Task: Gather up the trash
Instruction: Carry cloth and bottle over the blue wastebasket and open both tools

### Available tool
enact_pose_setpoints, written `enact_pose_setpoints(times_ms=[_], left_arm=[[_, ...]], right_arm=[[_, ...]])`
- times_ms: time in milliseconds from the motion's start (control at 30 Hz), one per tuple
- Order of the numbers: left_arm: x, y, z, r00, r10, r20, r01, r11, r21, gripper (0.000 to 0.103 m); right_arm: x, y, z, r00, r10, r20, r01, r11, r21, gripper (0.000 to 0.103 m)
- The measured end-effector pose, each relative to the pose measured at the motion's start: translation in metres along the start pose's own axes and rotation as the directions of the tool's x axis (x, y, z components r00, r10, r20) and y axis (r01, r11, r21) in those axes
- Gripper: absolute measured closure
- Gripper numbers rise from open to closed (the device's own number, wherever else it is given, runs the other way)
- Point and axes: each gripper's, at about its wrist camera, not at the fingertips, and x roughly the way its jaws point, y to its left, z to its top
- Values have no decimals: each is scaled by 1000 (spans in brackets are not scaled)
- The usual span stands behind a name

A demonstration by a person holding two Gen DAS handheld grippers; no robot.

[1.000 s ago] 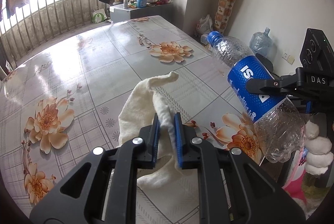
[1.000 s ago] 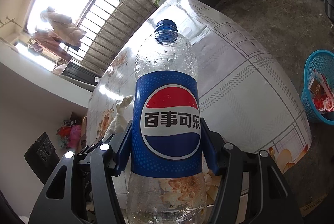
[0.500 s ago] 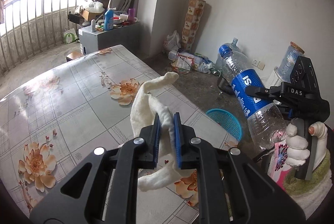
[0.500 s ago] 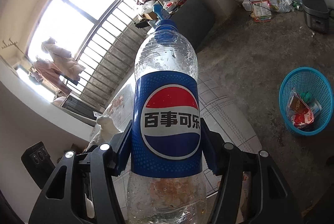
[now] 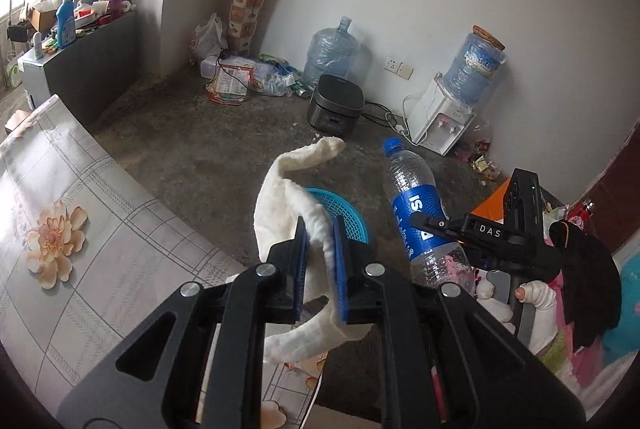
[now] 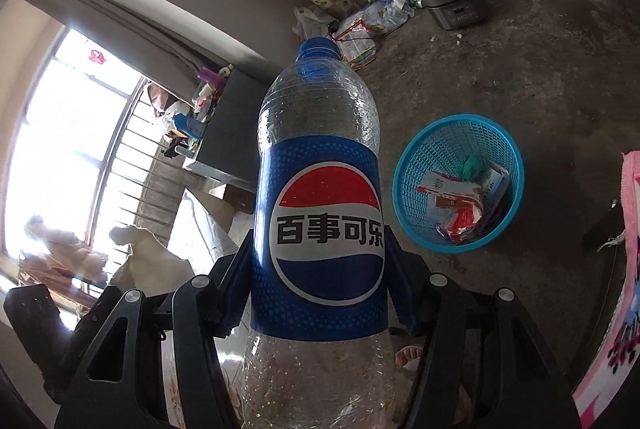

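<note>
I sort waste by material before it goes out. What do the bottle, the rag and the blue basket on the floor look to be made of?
Bottle: clear thin plastic, glossy; you can see through it, and it has a blue printed label and cap.
Rag: soft woven cloth, cream, matte; it droops and folds, probably cotton.
Basket: moulded plastic, bright blue, with open lattice walls.
</note>
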Motion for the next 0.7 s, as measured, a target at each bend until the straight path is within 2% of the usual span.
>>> enact_pose_setpoints(times_ms=[100,267,367,433,500,533,567,633,700], left_arm=[[51,-8,4,995,-37,-88,37,999,0,92],[130,-20,12,973,-67,-222,69,998,2,92],[173,-30,28,958,-74,-276,81,997,12,92],[196,-37,38,957,-54,-286,67,997,38,92],[222,-43,49,956,-42,-291,64,996,68,82],[242,-47,55,948,-42,-315,72,994,85,57],[256,-48,56,943,-31,-330,66,994,93,43],[278,-42,53,946,19,-325,13,995,97,43],[282,-28,48,941,19,-338,-4,999,45,43]], right_arm=[[23,-31,2,998,-43,-46,45,997,63,45],[62,-74,5,986,-90,-139,112,981,160,45],[82,-90,16,980,-82,-182,122,967,223,45],[92,-98,30,982,-75,-175,119,960,254,44],[107,-109,49,984,-73,-160,115,956,271,44],[116,-117,57,985,-70,-157,114,951,287,44],[125,-127,65,986,-56,-158,103,946,309,38],[140,-149,72,980,-84,-178,142,928,345,26],[143,-165,66,977,-111,-183,175,906,386,26]])
